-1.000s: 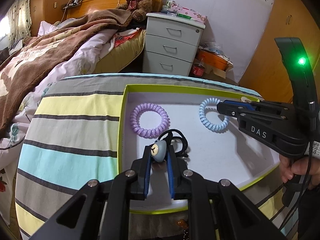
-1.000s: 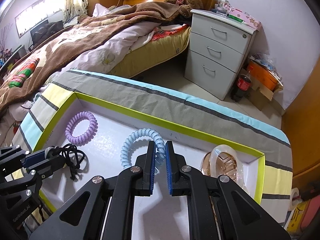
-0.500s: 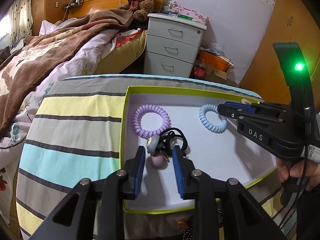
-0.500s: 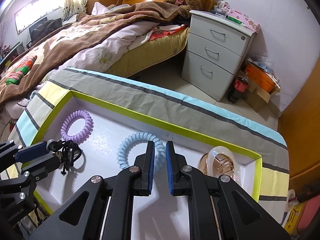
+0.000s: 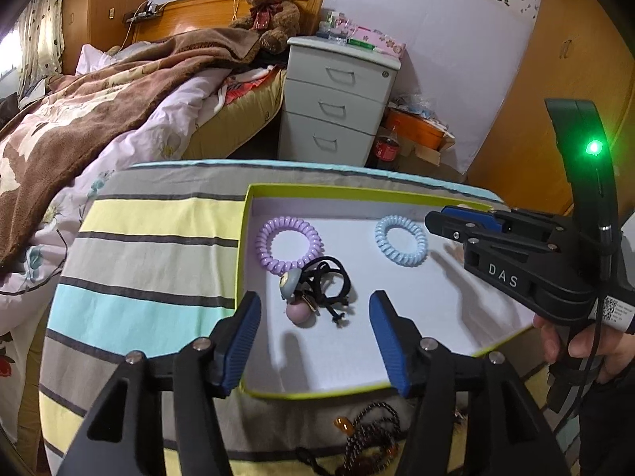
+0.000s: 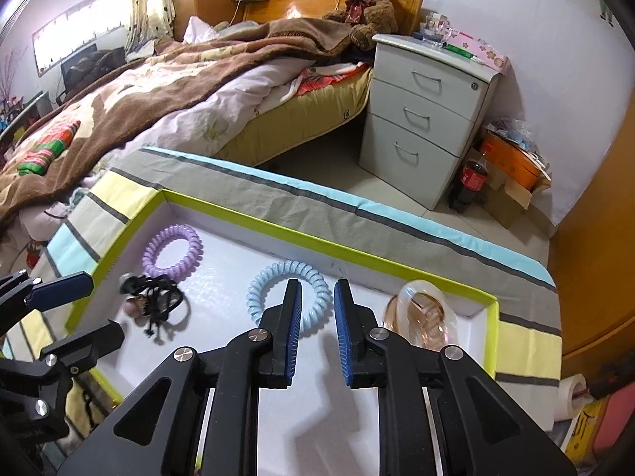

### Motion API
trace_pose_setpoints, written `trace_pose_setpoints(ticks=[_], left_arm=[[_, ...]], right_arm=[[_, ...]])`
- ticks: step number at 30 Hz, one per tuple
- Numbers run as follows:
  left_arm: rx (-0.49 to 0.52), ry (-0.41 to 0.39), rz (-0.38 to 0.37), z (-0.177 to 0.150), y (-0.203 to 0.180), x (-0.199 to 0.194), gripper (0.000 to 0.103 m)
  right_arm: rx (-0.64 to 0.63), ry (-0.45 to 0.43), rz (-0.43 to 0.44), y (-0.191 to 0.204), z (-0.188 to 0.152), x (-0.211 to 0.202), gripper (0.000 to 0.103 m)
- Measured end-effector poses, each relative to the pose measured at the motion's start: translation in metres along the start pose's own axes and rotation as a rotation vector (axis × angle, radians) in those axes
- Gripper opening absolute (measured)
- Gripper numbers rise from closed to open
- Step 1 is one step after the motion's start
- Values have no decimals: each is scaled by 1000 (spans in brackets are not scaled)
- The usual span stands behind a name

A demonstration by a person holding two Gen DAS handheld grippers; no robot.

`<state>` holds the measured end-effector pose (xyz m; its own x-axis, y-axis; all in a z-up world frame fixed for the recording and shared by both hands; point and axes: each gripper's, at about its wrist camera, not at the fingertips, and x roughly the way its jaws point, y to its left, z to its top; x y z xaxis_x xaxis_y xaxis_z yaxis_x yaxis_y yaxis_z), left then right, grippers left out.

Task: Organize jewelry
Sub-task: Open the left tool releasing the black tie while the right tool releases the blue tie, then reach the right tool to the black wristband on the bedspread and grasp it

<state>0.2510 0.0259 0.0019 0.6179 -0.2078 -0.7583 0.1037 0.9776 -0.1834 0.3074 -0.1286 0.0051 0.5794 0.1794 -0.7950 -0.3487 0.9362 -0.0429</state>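
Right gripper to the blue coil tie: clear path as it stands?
Probably yes. The right gripper is open, and the blue coil tie lies flat just ahead of its fingertips in the tray, nothing between them.

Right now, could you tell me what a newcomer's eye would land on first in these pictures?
Probably the white tray with the lime-green rim on the striped cloth, holding a purple coil hair tie at its left and a light blue coil hair tie further right. Just in front of the purple one lies a black hair tie with charms, between the wide-open fingers of the left tool. A brown teddy bear sits behind on the bed.
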Motion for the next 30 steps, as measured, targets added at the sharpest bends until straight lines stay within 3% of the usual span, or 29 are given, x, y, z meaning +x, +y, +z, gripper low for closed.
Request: trace_pose_setpoints(ticks=[8,11,15,22,30], left_arm=[[-20,-62,-18,-15,8,-50,72],[-23,-80,-24,-27,12,-67,74],[-49,-96,-31,-44,20,-87,75],[-79,-104,-48,-73,31,-107,77],[-116,-67,-63,-100,42,-109,77]], right_arm=[[14,-69,58,5,-33,-57,19],[21,-84,93,9,-55,-77,35],[14,-82,142,19,-88,-95,37],[-91,-22,226,48,-133,-101,37],[-83,7,326,62,-151,-92,37]])
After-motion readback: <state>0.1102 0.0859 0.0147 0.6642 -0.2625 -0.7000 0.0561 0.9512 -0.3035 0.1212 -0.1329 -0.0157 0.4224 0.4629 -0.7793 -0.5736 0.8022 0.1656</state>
